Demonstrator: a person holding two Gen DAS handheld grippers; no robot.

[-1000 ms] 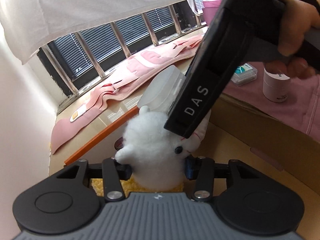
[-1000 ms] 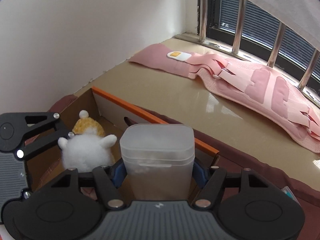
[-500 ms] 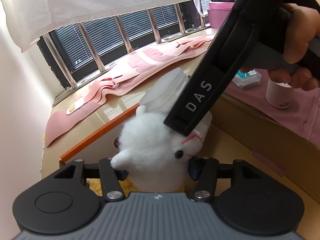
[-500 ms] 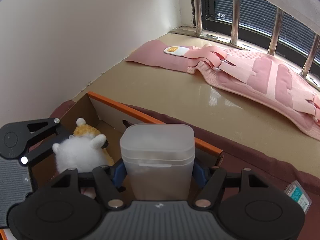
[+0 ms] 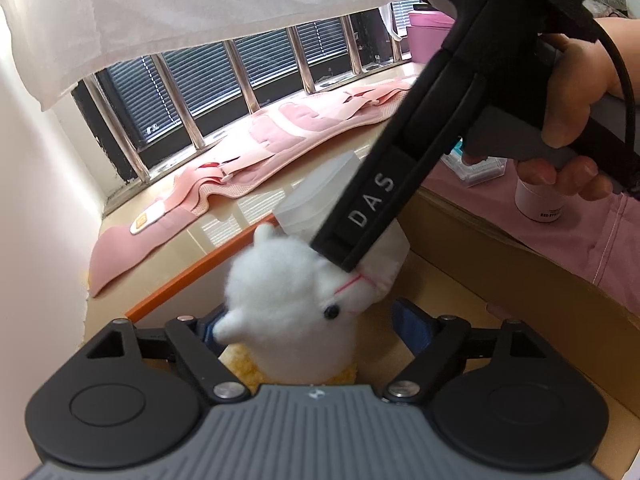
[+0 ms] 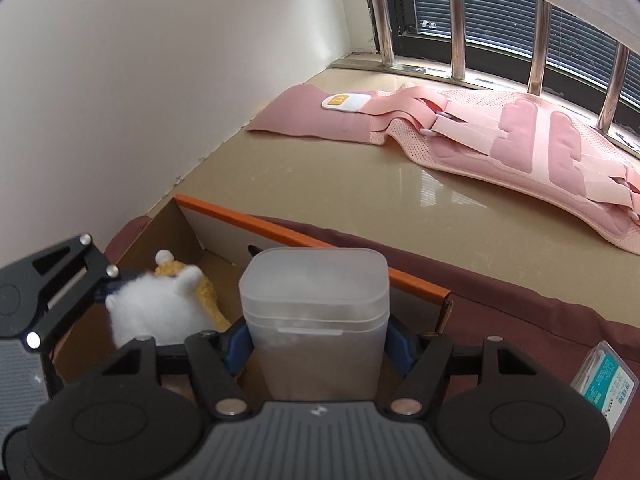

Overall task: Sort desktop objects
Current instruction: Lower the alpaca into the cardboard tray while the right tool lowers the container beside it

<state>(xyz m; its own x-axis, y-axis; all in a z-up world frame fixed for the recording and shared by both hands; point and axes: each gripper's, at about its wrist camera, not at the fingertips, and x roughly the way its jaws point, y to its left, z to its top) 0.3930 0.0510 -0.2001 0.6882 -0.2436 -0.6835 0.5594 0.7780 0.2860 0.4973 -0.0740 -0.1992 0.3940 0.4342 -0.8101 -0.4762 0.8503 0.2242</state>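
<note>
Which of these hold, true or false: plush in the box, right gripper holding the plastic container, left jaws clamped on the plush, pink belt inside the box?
1. The plush sits in the cardboard box. True.
2. The right gripper holds the plastic container. True.
3. The left gripper is clamped on the plush. False: its jaws are opening, the right pad clear of the plush.
4. The pink belt lies in the box. False: it lies on the sill by the window.

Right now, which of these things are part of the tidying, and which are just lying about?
In the job:
- white plush toy, in the cardboard box, left tool opening
- frosted plastic container, gripped by right tool

Lying about:
- pink back-support belt
- small white jar
- clear packet
</note>
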